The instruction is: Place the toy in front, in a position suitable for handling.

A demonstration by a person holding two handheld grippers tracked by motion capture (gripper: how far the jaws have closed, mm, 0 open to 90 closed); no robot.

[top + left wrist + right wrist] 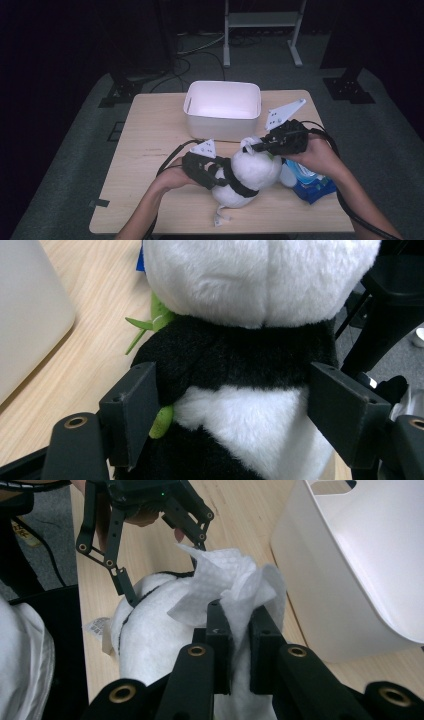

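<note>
presently on the counter (150, 135), near its front edge: one plush panda (248, 175), white head, black band at the shoulders, white body trailing toward the person with a sewn label at the low end.

- left gripper (216, 176) — jaws set apart and bracketing the panda's black shoulder band from the left, one pad on each side of it in the left gripper view; they press into the fur, so this reads as a hold on the toy. a green leaf-like trim (161, 422) peeks beside one jaw.
- right gripper (260, 146) — jaws drawn narrow and pinching a crumpled white wipe (232, 582), which stands up out of them over the top of the panda's head.
- white bin (222, 109) — just behind the panda, open top; nothing made out inside it.
- blue packet (310, 182) — on the counter under the right hand, beside the panda's head; possibly the wipe pack, not legible.

relation that matters: the panda's long axis runs from head, nearer the bin, down to body, nearer the person. the wipe sits directly above the head, touching or almost touching it, and the right hand is the nearer one to that spot — judged, a wiping stroke over the head while the left steadies.
</note>
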